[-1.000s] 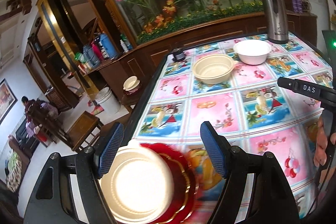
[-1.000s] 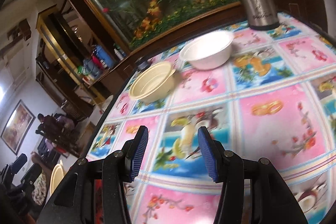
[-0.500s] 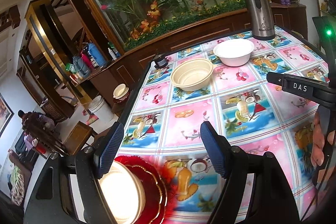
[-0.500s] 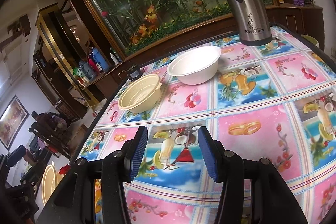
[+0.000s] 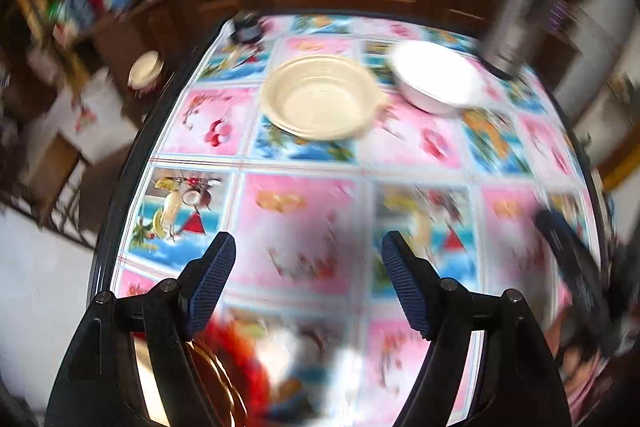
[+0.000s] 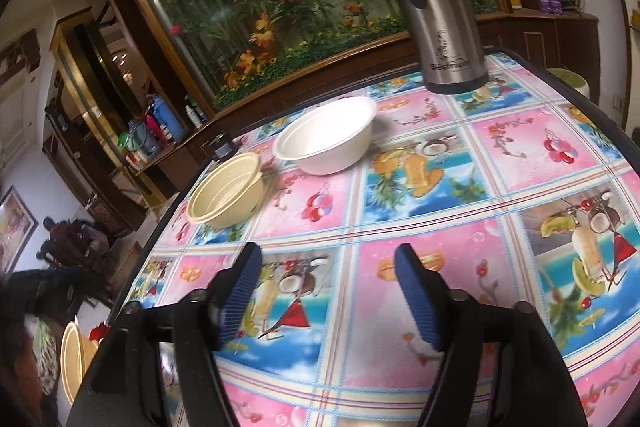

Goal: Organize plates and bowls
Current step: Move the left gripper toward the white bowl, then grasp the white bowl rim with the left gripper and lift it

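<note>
A cream bowl and a white bowl sit side by side at the far end of the patterned table; the right wrist view shows the same cream bowl and white bowl. My left gripper is open over bare tablecloth, nothing between its fingers. Behind it at the near left edge lies a red plate, blurred; a cream plate edge shows beside it. My right gripper is open, its jaws still widening, empty, pointing toward the bowls.
A steel thermos jug stands at the far right of the table. A small dark object lies at the far left corner. The right tool's black arm is at the left view's right edge. The table's left edge drops to the floor.
The left gripper swung forward off the red and cream plates toward the bowls and tilted down; its view is now blurred. The right gripper's jaws widened and it came nearer the bowls.
</note>
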### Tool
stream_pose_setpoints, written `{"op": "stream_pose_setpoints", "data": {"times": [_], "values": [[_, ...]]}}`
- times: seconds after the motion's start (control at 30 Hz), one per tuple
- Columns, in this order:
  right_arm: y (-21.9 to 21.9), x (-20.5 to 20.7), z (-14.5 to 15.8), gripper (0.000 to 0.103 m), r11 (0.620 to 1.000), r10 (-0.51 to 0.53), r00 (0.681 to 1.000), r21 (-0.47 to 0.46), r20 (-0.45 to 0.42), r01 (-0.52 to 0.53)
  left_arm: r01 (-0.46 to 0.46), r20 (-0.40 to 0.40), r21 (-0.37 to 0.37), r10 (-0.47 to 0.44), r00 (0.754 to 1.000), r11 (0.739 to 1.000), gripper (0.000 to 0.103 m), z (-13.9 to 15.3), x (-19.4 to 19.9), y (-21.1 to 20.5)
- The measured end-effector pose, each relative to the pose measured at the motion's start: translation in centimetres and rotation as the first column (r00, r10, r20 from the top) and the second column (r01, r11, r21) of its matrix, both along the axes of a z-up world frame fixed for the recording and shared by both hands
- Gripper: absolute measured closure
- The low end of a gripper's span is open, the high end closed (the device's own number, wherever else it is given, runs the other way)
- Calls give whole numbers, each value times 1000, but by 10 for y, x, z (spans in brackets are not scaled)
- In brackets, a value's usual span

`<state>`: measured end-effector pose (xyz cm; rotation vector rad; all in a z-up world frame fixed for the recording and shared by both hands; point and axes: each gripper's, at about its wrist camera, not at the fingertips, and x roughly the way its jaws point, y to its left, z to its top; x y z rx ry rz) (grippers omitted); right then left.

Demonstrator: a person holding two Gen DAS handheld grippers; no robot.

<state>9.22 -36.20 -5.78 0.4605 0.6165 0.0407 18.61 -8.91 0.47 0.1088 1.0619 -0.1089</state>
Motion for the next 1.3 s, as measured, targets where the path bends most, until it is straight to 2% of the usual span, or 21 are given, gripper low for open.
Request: {"op": "stream_pose_setpoints", "data": {"times": [0.03, 0.1, 0.2, 0.23, 0.37, 0.43, 0.47, 0.6, 0.7, 0.83, 0.93, 1.1, 1.2, 1.3], "values": [[-3, 1, -1, 20, 1000, -3, 1000, 12, -3, 3, -53, -22, 8, 53, 998, 999, 26, -4, 21, 6], [-7, 3, -4, 18, 999, -9, 1000, 31, -14, 10, -103, -76, -24, 100, 992, 994, 26, -14, 49, 12], [-13, 8, -12, 18, 998, -18, 999, 66, -47, 21, -193, -219, -106, 166, 962, 976, 26, -39, 93, 23], [-15, 10, -15, 18, 997, -20, 998, 73, -58, 24, -243, -267, -139, 200, 943, 960, 26, -50, 108, 28], [-21, 12, -21, 18, 993, -39, 996, 111, -78, 48, -392, -295, -232, 320, 900, 890, 26, -66, 137, 42], [-26, 11, -22, 18, 989, -56, 995, 132, -80, 67, -426, -298, -283, 344, 891, 859, 26, -64, 142, 37], [-28, 11, -22, 18, 987, -67, 994, 142, -81, 78, -422, -292, -297, 339, 894, 857, 26, -61, 143, 31], [-39, 7, -24, 18, 974, -114, 990, 186, -82, 127, -329, -249, -330, 255, 934, 885, 26, -39, 153, -18], [-42, 7, -24, 18, 970, -123, 988, 200, -91, 139, -267, -214, -303, 207, 954, 915, 26, -33, 169, -70], [-46, 5, -26, 18, 962, -119, 988, 234, -97, 138, -208, -149, -252, 175, 973, 945, 26, -37, 193, -112], [-46, 6, -28, 18, 960, -114, 988, 245, -104, 137, -180, -140, -194, 154, 978, 964, 26, -52, 210, -132], [-44, 8, -30, 18, 958, -104, 988, 255, -112, 130, -181, -167, -181, 151, 974, 967, 26, -72, 214, -139], [-44, 7, -29, 18, 959, -112, 988, 247, -109, 136, -94, -156, -160, 69, 985, 983, 26, -70, 207, -152], [-44, 7, -30, 18, 960, -120, 986, 242, -112, 144, 2, -123, -92, -13, 992, 996, 30, -64, 197, -169]]}}
